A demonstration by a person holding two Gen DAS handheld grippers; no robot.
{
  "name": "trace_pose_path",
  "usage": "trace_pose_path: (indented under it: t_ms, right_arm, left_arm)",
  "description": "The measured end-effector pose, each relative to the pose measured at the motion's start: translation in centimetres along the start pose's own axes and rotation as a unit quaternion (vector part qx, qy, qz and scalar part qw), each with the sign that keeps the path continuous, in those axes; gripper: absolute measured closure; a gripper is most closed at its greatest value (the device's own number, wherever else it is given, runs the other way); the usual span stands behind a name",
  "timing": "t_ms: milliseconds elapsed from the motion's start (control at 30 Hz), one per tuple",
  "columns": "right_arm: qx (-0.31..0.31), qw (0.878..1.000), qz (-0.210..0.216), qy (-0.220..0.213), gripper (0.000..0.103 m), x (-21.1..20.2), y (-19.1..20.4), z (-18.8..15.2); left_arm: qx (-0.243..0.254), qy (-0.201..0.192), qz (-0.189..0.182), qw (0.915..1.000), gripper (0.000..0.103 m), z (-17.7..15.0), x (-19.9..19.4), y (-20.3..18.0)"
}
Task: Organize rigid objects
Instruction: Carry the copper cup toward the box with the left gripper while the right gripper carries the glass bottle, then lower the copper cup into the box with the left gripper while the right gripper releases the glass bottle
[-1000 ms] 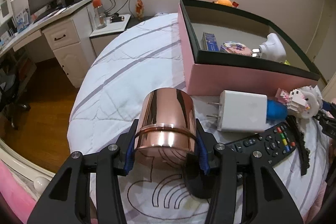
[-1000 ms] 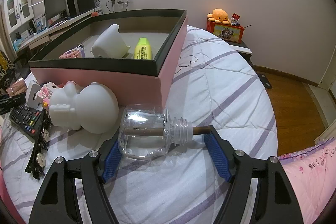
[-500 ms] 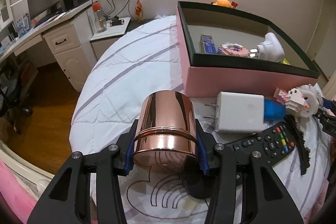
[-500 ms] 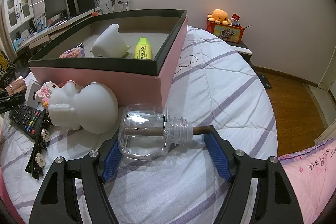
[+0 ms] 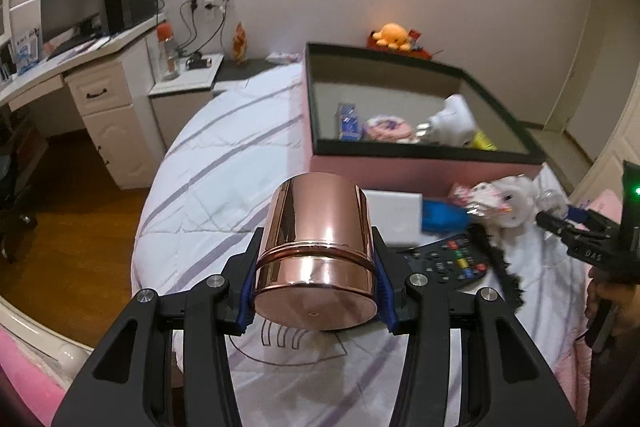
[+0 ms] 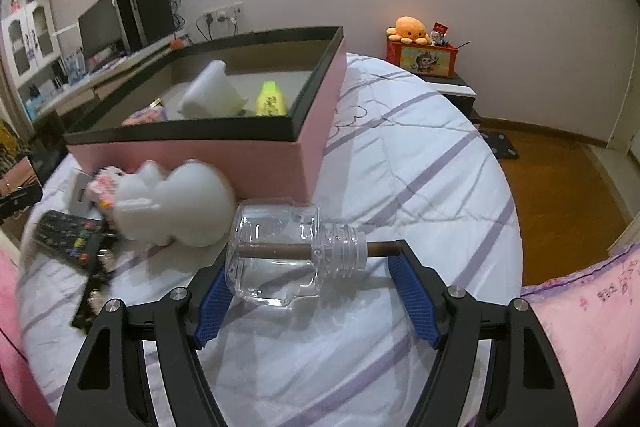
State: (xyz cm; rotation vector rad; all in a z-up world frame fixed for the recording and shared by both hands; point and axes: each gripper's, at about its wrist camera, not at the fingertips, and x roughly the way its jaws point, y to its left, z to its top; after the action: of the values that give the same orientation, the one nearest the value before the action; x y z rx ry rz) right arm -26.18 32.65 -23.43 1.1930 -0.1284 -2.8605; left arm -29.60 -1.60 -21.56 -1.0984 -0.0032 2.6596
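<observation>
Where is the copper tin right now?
The copper tin sits clamped in the left tool, above the bed near the pink box.

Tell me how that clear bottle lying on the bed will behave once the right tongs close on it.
The clear bottle looks like hard, smooth plastic, so it may slip on the blue pads. It looks empty, probably light. Lying on its side, with a stick through its neck, it could roll or twist between the open right tongs.
</observation>
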Motion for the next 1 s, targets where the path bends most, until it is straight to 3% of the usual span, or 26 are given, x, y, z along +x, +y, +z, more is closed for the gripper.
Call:
trace_pose_path:
  t_ms: [333, 600, 833, 1000]
  right_arm:
    - [-0.010, 0.998, 0.041, -0.048, 0.028, -5.1, 1.1, 1.7]
    - [-0.063, 0.992, 0.050, -0.094, 0.028, -7.6, 3.7, 6.5]
    - [-0.104, 0.988, 0.047, -0.105, 0.028, -6.1, 5.4, 11.0]
    - [-0.123, 0.989, 0.032, -0.076, 0.028, -1.4, 6.3, 14.7]
  left_arm:
    - [0.011, -0.050, -0.045, 0.9977, 0.056, 2.2, -3.4, -1.7]
    - [0.051, -0.069, -0.065, 0.9942, 0.055, 6.7, -3.2, -4.5]
    - [0.085, -0.063, -0.089, 0.9904, 0.055, 12.4, 0.0, -7.4]
    - [0.093, -0.032, -0.098, 0.9903, 0.055, 15.1, 4.8, -8.8]
